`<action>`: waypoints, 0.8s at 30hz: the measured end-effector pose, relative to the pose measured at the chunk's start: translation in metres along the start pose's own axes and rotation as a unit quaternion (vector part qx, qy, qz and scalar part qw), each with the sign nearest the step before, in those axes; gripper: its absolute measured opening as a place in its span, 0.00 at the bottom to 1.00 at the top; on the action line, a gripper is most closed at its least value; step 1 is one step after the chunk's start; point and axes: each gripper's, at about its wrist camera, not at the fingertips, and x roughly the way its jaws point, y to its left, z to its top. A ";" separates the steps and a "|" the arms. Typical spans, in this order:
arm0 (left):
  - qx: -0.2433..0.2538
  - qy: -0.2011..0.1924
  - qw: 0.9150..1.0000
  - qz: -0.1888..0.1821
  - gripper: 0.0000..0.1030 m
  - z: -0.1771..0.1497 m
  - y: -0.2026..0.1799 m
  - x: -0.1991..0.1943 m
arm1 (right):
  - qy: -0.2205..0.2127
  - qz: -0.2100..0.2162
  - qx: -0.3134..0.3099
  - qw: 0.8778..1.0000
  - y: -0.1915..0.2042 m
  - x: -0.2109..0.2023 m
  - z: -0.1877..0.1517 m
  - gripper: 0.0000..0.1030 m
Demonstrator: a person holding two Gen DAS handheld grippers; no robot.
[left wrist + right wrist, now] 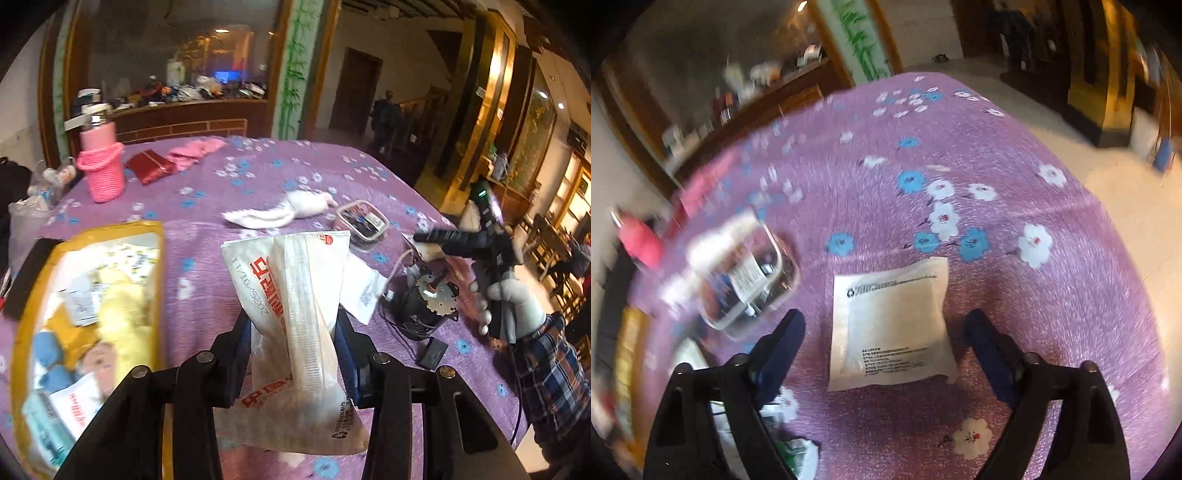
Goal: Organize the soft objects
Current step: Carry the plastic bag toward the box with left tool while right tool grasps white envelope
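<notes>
Gripping a white packet (291, 325), the left tool (293, 341) nears the half-filled yellow bag (155, 236); the right tool (886, 332) hangs open over another pouch (890, 325), cloth (280, 214) left far off.

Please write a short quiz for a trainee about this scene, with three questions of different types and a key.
1. True or false: the left hand-held gripper is shut on a white packet with red print.
2. Multiple choice: what lies flat on the purple cloth between the fingers of the open right hand-held gripper? A) a plain white packet B) a pink knitted sleeve C) a red pouch
3. Fill in: the soft toys lie in a bag with a ____ border.

Key: 1 true; 2 A; 3 yellow.
</notes>
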 end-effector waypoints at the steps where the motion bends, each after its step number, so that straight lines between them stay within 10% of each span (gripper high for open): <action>1: -0.006 -0.005 1.000 0.003 0.43 -0.001 0.005 -0.006 | 0.008 -0.023 -0.018 1.000 0.009 0.004 0.000 0.89; 4: -0.020 -0.018 1.000 0.010 0.43 -0.008 0.018 -0.024 | 0.042 -0.118 -0.120 0.985 0.041 0.025 -0.004 0.61; 8: -0.041 -0.035 0.998 0.022 0.43 -0.018 0.041 -0.047 | 0.048 -0.108 -0.132 0.984 0.051 0.014 -0.003 0.23; 11: -0.060 -0.044 0.997 0.031 0.43 -0.026 0.058 -0.059 | 0.045 -0.086 -0.107 0.990 0.041 -0.002 -0.003 0.15; 19: -0.088 -0.061 0.993 0.041 0.43 -0.047 0.084 -0.084 | 0.020 -0.043 -0.037 0.998 0.016 -0.037 -0.004 0.15; 23: -0.096 -0.066 0.992 0.050 0.43 -0.054 0.092 -0.093 | 0.026 -0.036 -0.014 0.999 0.010 -0.031 0.001 0.74; 24: -0.099 -0.066 0.992 0.052 0.43 -0.056 0.094 -0.094 | 0.033 -0.035 -0.011 0.999 0.011 -0.027 0.002 0.74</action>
